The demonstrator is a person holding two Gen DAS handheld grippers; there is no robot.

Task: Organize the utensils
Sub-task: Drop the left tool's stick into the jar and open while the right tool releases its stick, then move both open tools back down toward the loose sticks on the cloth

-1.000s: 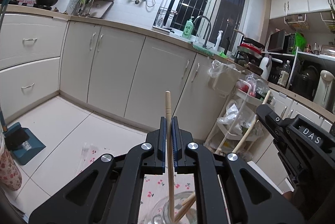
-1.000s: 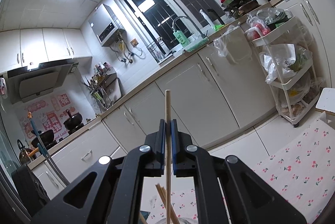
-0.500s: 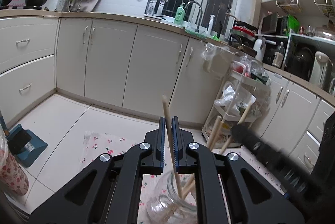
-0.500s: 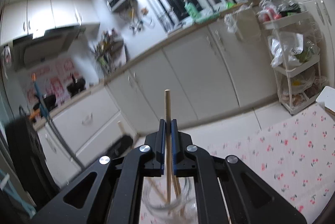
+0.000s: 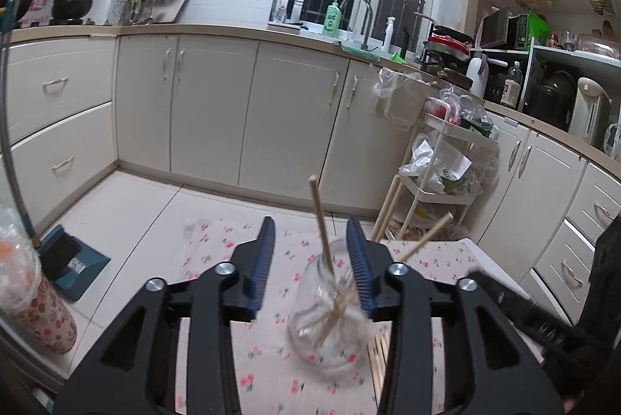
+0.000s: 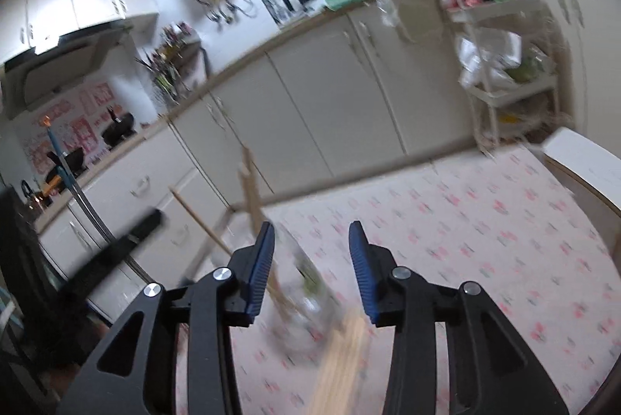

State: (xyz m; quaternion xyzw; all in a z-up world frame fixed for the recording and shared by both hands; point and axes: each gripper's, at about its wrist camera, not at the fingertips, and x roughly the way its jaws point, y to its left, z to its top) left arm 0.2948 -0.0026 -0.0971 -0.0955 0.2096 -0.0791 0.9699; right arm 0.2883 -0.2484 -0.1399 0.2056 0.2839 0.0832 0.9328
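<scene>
Left wrist view: the left gripper (image 5: 310, 260) has just been opening and grips nothing; a chopstick (image 5: 321, 225) leans loose between its jaws, its foot in the glass jar (image 5: 328, 314) on the cherry-print tablecloth (image 5: 217, 260). Right wrist view, blurred: the right gripper (image 6: 310, 260), also just opened, holds nothing, the jar smeared below toward its left jaw, and more chopsticks (image 6: 341, 357) lie beside it, hard to count.
</scene>
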